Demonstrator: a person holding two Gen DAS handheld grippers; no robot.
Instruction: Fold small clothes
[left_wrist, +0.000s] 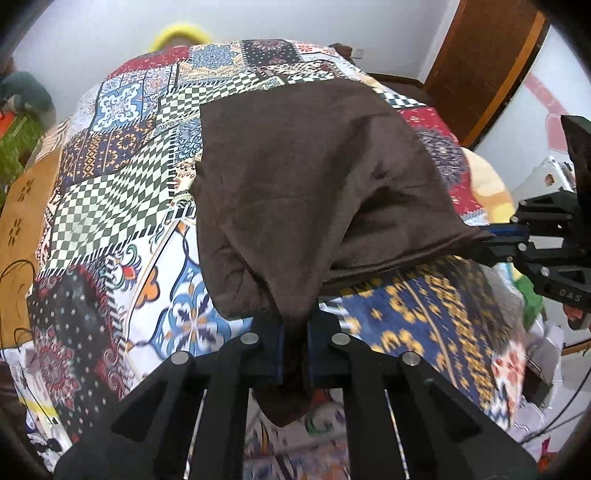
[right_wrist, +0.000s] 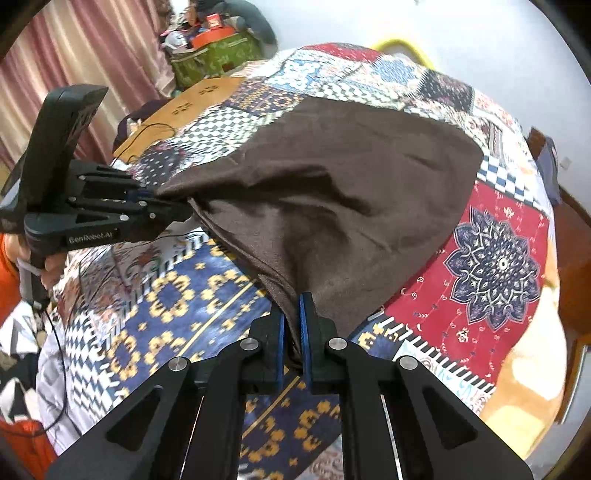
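A bed is carrying everything, and a patchwork cover (left_wrist: 110, 192) of checkered, floral and red mandala panels is lying over it. A brown cloth (right_wrist: 332, 177) is resting partly on that cover, its far end spreading flat across the patches.

The left gripper (left_wrist: 294, 339) has its fingers (left_wrist: 271, 343) closed on a bunched corner of the brown garment (left_wrist: 314, 177), with a flap of cloth hanging below the pinch. The right gripper (left_wrist: 491, 243) enters from the right edge and clamps the garment's hem at another corner. The garment sags between both grips and its far part lies on the patchwork bedspread (left_wrist: 122, 177). A wooden door (left_wrist: 484, 62) stands behind.
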